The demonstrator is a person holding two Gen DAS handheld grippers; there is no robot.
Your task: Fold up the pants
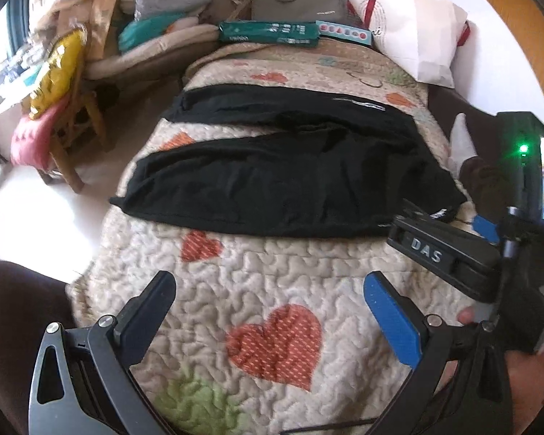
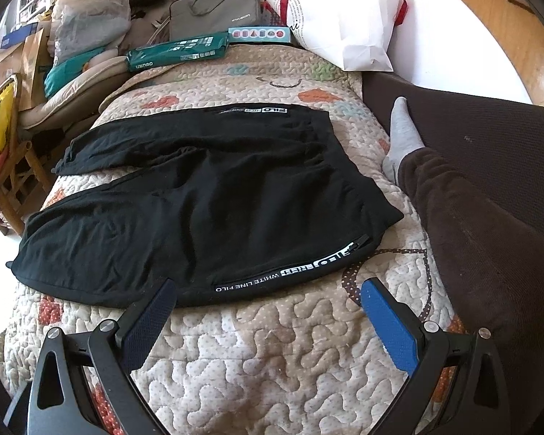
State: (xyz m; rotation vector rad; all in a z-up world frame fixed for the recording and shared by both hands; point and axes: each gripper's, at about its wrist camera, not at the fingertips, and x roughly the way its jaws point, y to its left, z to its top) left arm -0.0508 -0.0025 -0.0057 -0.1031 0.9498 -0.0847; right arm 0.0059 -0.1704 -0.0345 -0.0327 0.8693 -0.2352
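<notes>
1. Black pants (image 2: 199, 195) lie unfolded, mid-frame, flat on bed quilt (image 2: 272, 362).
2. My left hand-held gripper (image 1: 270, 290): spread, empty.
3. My right hand-held gripper (image 2: 268, 295): spread, empty.
4. White bag (image 2: 344, 25), upper right; contents hidden.

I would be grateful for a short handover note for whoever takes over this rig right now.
Left tool: open, empty, above the quilt, short of the pants.
Right tool: open, empty, at the near edge of the black pants, close to the waistband lettering.
Pants lie flat on the quilt, legs spread apart toward the left, waistband to the right.
Done: laid out. Left: every fold; likely bring one leg over the other first.
</notes>
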